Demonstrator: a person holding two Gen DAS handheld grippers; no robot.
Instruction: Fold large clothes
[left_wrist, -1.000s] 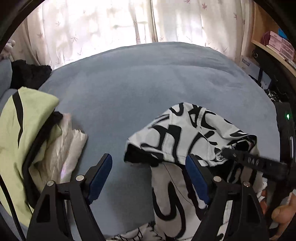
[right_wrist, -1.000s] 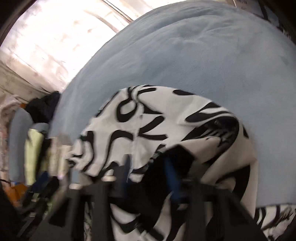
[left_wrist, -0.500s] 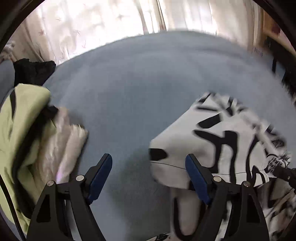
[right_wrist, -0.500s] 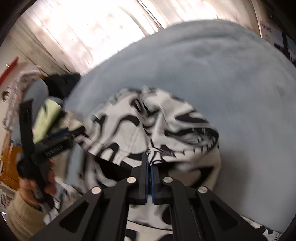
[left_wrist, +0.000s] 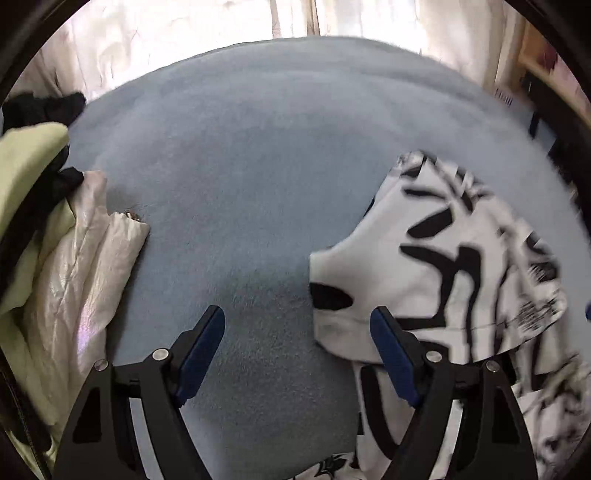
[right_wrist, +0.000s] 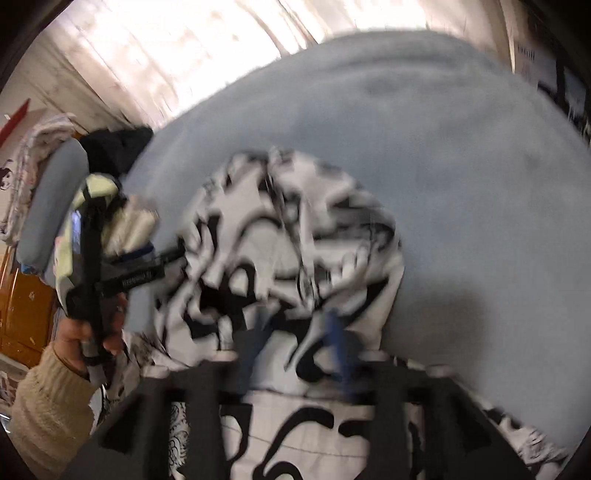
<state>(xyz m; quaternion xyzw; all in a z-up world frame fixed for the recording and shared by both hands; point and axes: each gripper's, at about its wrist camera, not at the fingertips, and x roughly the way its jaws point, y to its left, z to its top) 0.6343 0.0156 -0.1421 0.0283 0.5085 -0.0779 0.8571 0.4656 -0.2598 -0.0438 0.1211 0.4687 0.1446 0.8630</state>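
Holding the left gripper (left_wrist: 297, 314) spread wide above the blue bed cover (left_wrist: 277, 147), gripping nothing between the blue pads (left_wrist: 201, 347). Seeing the black-and-white printed garment (left_wrist: 443, 258) bunched just right of the right pad and spilling down past that finger, apart from the left pad. Noting a shift from a second ago: then draping between and ahead of the pads, now lying further right, with bare cover directly ahead.

Opening the right gripper (right_wrist: 297, 325) over the same garment. Half a second ago pinching a fold with pads pressed together; now, through heavy motion blur, showing the two pads apart with printed cloth beneath and ahead. Judging the fold as released or just being released, though not confirming contact in the blur.

Finding the garment crumpled in a mound directly ahead of the right gripper, not yet flat. Reading this as the end of a drag onto the cover, with spreading and smoothing not yet done. Probably needing a fresh grasp at an edge or corner by each gripper before any real fold.

Leaving the pale green jacket (left_wrist: 26, 155) and the shiny cream garment (left_wrist: 74, 277) piled well left of the left gripper, untouched.
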